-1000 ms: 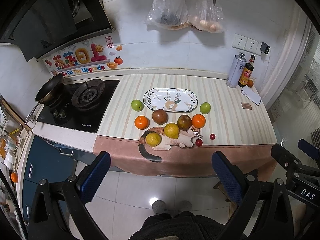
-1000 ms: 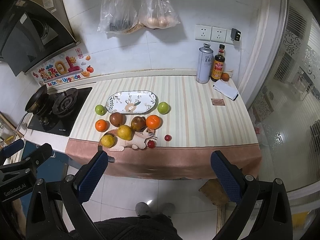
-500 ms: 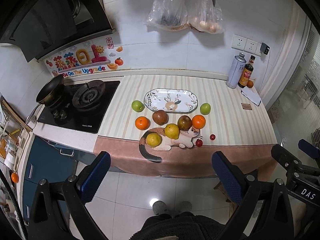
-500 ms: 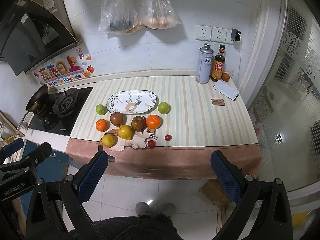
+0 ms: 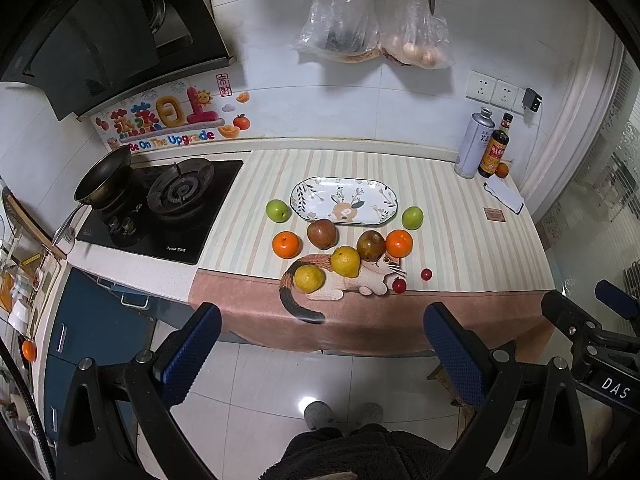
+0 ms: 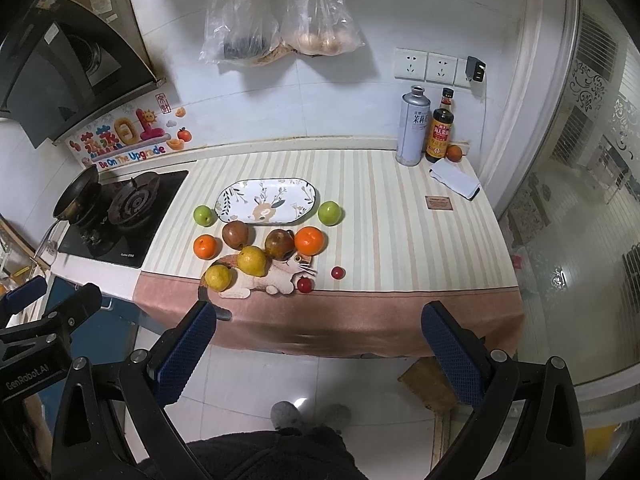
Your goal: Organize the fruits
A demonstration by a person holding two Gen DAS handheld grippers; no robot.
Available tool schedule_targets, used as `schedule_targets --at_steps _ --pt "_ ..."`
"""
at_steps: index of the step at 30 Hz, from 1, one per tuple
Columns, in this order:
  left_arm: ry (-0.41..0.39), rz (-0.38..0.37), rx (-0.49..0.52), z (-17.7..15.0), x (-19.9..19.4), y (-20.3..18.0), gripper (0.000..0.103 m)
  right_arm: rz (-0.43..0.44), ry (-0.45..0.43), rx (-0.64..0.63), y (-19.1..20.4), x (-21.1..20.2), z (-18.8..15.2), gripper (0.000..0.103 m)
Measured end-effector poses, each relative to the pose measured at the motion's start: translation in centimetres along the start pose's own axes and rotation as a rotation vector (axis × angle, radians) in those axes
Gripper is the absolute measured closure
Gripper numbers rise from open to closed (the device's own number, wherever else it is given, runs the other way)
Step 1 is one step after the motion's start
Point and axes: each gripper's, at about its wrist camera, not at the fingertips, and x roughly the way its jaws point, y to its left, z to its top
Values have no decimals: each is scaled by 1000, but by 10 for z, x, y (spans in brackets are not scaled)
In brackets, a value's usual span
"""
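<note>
Long white plate (image 5: 344, 200) with deer picture, mid frame, nothing on it. Round fruits below plate: two oranges (image 5: 285, 244), two green apples (image 5: 277, 211), two yellow lemons (image 5: 346, 261). Left tongs (image 5: 320, 344) spread wide, bottom. Right tongs (image 6: 318, 342) spread wide too.

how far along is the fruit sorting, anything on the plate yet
Nothing looks done: the oval plate is bare. All the fruit sits on the counter around it, including two green apples and two oranges. Nothing is in hand: the left tool and right tool are both open, held back from the counter. Every piece is left to move.
</note>
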Motion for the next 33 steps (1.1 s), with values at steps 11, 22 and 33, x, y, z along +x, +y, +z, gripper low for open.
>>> schedule_targets --at_steps 11,22,33 --pt "-15 5 -24 -5 4 7 0 42 -4 26 -5 13 2 0" --pt "10 248 -65 8 99 36 0 195 117 64 -3 125 15 0" --pt "287 176 -124 39 251 88 0 231 301 225 13 289 45 0"
